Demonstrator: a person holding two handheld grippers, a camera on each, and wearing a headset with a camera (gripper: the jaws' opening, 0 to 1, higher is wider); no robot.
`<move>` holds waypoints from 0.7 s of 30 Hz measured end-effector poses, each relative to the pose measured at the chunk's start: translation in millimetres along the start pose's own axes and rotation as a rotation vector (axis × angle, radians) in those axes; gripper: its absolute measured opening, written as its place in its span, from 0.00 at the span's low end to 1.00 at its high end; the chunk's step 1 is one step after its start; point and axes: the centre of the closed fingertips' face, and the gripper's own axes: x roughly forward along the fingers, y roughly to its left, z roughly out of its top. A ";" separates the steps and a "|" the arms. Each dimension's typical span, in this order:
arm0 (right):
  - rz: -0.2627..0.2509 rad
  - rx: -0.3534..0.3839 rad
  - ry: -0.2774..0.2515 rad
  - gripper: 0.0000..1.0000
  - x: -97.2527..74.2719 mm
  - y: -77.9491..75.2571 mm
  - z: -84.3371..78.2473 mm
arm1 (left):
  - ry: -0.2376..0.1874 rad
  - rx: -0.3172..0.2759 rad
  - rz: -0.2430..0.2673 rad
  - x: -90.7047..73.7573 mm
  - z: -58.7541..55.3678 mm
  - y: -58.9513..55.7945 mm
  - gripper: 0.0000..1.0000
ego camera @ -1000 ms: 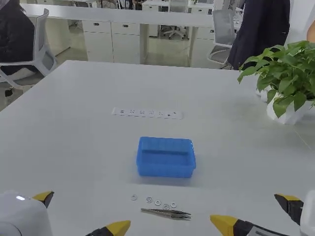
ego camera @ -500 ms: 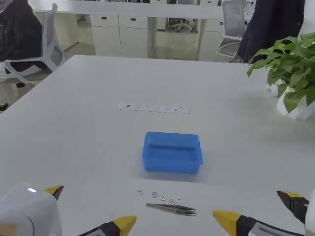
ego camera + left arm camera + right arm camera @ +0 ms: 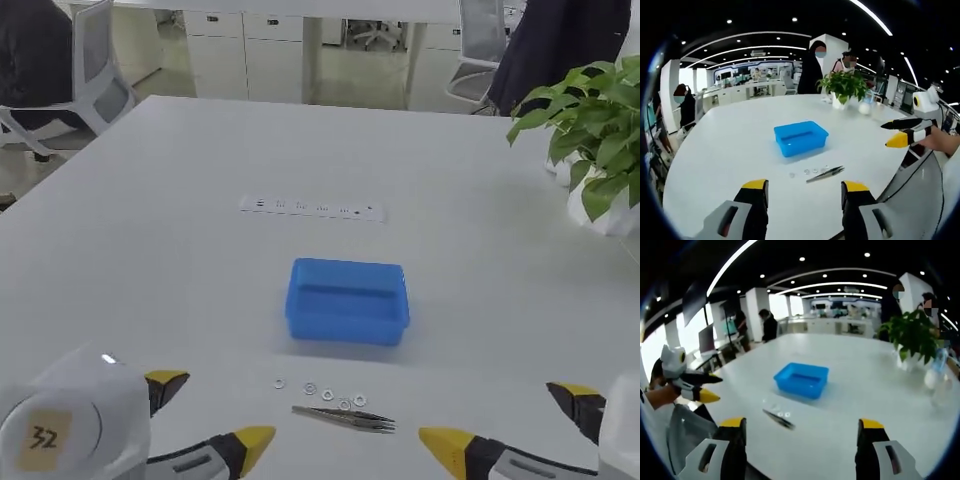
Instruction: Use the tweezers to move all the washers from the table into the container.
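While the washers [image 3: 320, 391] lie in a short row on the white table [image 3: 150, 250], the blue container [image 3: 348, 300] stands at 12 o'clock from them, near but apart. Just at 6 o'clock of the row, the tweezers [image 3: 343, 418] rest flat on the table, clear of both grippers. At 9 o'clock of the tweezers hangs the left gripper [image 3: 208, 412], its yellow-tipped jaws spread wide and holding nothing. At 3 o'clock, the right gripper [image 3: 503, 416] is likewise spread and empty. Beyond the container, at 12 o'clock, a white power strip [image 3: 312, 208] lies on the table. A potted plant [image 3: 600, 110] stands at 2 o'clock near the table's edge, and an office chair [image 3: 95, 70] stands at 10 o'clock, off the table.
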 end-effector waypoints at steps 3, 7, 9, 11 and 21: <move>-0.002 0.006 0.002 0.91 -0.1 -2.6 -1.7 | 0.053 0.079 -0.037 9.3 -7.3 -3.3 0.38; -0.005 0.018 0.013 0.91 0.0 -5.4 -5.9 | 0.111 0.149 -0.103 26.7 -14.2 -9.5 0.28; -0.005 0.025 0.017 0.91 0.6 -6.7 -7.6 | 0.129 0.165 -0.133 35.2 -15.6 -11.6 0.25; -0.002 0.030 0.023 0.90 2.0 -7.4 -9.2 | 0.154 0.197 -0.167 44.3 -17.6 -13.3 0.23; 0.014 0.030 0.056 0.90 13.8 -6.5 -15.4 | 0.280 0.301 -0.261 91.9 -34.7 -13.8 0.17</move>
